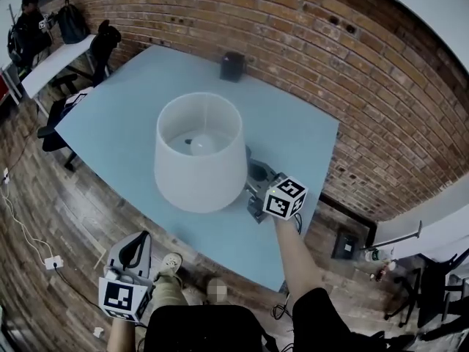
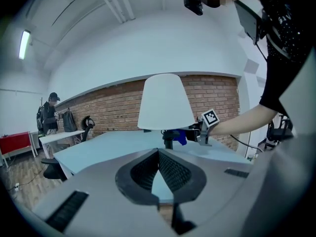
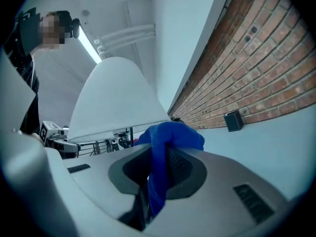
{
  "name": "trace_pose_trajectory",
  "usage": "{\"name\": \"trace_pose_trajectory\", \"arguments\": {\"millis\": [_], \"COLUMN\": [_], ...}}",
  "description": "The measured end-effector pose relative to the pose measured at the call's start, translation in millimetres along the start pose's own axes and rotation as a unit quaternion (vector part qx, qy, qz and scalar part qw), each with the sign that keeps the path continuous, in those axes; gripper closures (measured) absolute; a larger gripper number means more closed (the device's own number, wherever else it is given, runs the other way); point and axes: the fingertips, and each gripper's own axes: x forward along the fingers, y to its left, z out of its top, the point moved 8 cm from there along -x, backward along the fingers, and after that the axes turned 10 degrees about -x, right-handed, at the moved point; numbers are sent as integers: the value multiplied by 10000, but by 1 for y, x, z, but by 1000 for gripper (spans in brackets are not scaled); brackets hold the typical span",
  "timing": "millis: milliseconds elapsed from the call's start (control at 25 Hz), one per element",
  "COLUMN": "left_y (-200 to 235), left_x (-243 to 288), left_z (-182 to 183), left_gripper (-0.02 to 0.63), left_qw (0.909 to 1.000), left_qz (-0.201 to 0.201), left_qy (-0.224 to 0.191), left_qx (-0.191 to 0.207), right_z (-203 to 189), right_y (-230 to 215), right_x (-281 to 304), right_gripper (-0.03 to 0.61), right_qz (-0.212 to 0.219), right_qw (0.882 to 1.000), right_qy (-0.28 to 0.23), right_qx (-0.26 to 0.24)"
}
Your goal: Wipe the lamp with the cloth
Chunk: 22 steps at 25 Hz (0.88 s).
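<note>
The lamp (image 1: 199, 151) has a wide white shade and stands in the middle of the light blue table (image 1: 117, 119); its dark base (image 1: 258, 171) shows past the shade's right rim. My right gripper (image 1: 253, 191) is low beside that base, under the shade's edge, shut on a blue cloth (image 3: 170, 135) that bunches up between its jaws. The shade (image 3: 116, 100) looms just above and left of the cloth. My left gripper (image 1: 130, 257) hangs off the table's near edge, shut and holding nothing. From it I see the lamp (image 2: 165, 102) and the cloth (image 2: 180, 136) by the stem.
A small black box (image 1: 233, 66) sits at the table's far edge against the brick wall (image 1: 352, 86). Office chairs (image 1: 102, 46) and a person (image 1: 29, 28) are at the far left by a white table. A cable and socket (image 1: 51, 262) lie on the wooden floor.
</note>
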Motion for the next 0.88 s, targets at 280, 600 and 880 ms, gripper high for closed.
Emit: {"name": "trace_pose_trajectory", "arguments": {"millis": [280, 600, 880], "left_y": [-1, -11, -22], "left_x": [12, 19, 29], "left_z": [8, 7, 9], "left_gripper": [606, 605, 605], "left_qw": [10000, 9999, 9991], "left_qz": [42, -127, -403], "left_qy": [59, 74, -91], "left_qx": [43, 26, -30], "right_z": [-35, -68, -56], "right_y": [12, 12, 16], "right_x": [37, 35, 5], "right_gripper": [517, 517, 517], "right_qz": [728, 244, -703], "right_qw": [9944, 9783, 9761], "right_qy": [769, 2039, 2020], "right_qx": [64, -282, -383]}}
